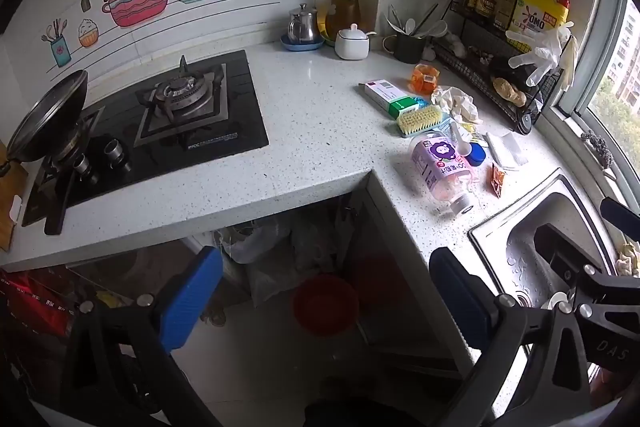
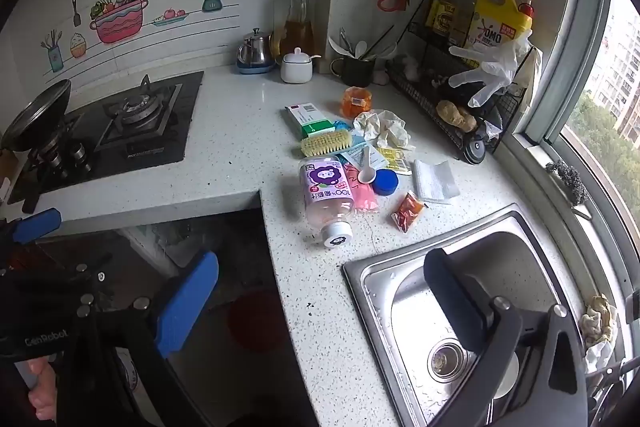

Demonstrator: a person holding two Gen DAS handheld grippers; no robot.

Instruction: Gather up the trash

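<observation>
A pile of trash lies on the white counter: a pink bottle on its side, a red sauce packet, a blue cap, a white plastic spoon, crumpled paper, a medicine box, an orange cup and a clear wrapper. The bottle and packet also show in the left wrist view. My left gripper is open and empty, held off the counter's inner corner. My right gripper is open and empty, over the counter edge beside the sink.
A steel sink lies at front right. A gas hob with a pan is at left. A wire rack with bottles stands by the window. A scrub brush lies in the pile. Red basins sit under the counter.
</observation>
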